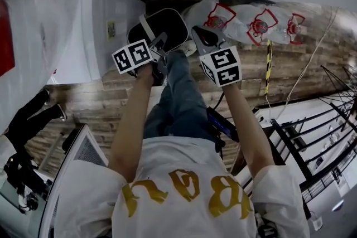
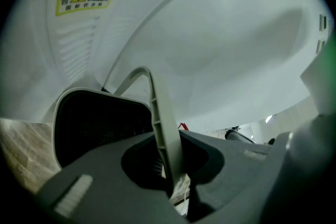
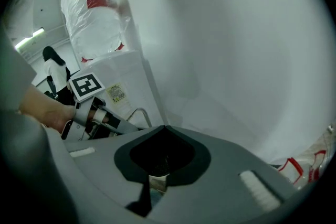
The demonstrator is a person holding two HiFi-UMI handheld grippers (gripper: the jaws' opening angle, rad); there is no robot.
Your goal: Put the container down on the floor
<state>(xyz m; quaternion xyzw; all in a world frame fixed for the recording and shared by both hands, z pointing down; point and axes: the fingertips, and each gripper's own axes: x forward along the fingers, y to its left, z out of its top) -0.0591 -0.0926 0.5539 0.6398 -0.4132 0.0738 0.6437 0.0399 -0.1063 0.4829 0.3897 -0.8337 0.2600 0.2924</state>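
Left gripper view: left gripper (image 2: 169, 182) fingers (image 2: 105, 186) clamp the container (image 2: 100, 128) by its handle (image 2: 160, 123). Right gripper (image 3: 157, 178) fingers (image 3: 236, 165) closed. Seemingly mid-carry; next I'd lower it to the floor (image 1: 95, 98).

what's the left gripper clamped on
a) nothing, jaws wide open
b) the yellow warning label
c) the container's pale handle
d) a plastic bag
c: in the left gripper view, the left gripper has its jaws closed on the pale handle, which arches up from the dark container.

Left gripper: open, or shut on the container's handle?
Shut. In the left gripper view, the left gripper's jaws clamp the pale handle from both sides.
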